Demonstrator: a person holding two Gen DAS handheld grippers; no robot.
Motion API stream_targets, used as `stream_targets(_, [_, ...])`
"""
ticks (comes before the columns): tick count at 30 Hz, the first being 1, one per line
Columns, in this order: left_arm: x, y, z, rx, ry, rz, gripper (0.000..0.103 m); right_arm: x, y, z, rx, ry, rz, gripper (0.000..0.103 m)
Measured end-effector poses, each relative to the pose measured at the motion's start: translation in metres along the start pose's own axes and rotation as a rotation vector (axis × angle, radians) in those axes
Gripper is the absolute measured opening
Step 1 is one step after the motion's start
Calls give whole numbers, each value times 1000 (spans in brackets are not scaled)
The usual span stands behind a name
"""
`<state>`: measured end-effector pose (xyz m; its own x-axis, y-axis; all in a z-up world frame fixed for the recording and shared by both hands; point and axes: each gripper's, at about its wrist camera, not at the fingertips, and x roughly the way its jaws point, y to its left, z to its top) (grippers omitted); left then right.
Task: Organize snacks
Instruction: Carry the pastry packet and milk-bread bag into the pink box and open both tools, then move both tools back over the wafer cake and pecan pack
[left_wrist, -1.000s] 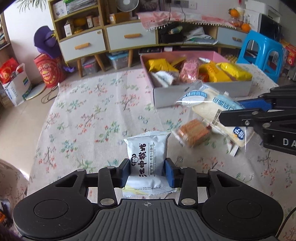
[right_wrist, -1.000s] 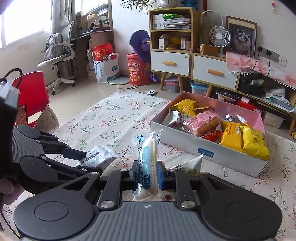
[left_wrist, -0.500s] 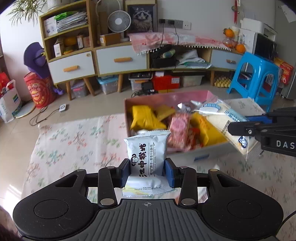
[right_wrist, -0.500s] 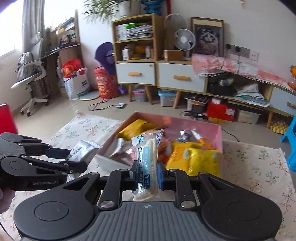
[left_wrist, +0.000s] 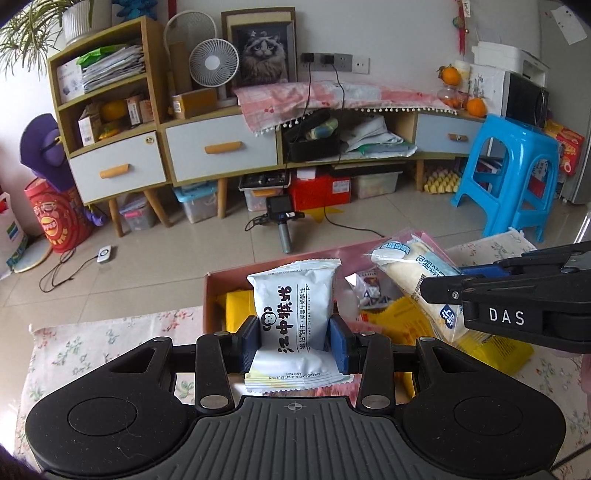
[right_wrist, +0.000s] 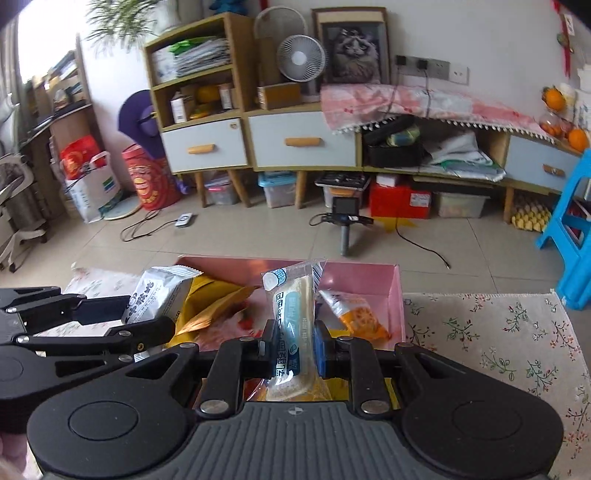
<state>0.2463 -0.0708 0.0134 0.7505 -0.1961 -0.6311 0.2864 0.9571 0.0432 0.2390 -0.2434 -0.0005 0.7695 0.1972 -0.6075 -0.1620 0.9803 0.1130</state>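
Looks like the drop-off step: both snacks are being carried over the pink cardboard box (right_wrist: 395, 291).

A white crinkly biscuit packet (left_wrist: 293, 314) is clamped upright in the left gripper (left_wrist: 294, 343). A slim clear-wrapped bread roll (right_wrist: 293, 325) is pinched in the right gripper (right_wrist: 293, 349).

From the right wrist view, yellow foil bags (right_wrist: 214, 306) are seen at 10 o'clock and an orange pouch (right_wrist: 360, 314) at 2.

Next, a free gap probably has to be picked, then the jaws eased open so nothing gets crushed.
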Motion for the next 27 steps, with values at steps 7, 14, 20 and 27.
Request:
stream_targets(7, [18,0,2,-23,16,-5,38,4,-3,1,15,5,-32,10])
stream_targets(14, [13,3,2,-42,3,-8,56,-5,-6,4,15,-23,-57,37])
stream_targets(20, [1,5,-1,-41,-5,1,72,-18,-6,4,1,-34,-71,59])
stream_targets(27, [-23,16,-8,-70,-7,6,80,-42,1,1,-12,-51,-68,74])
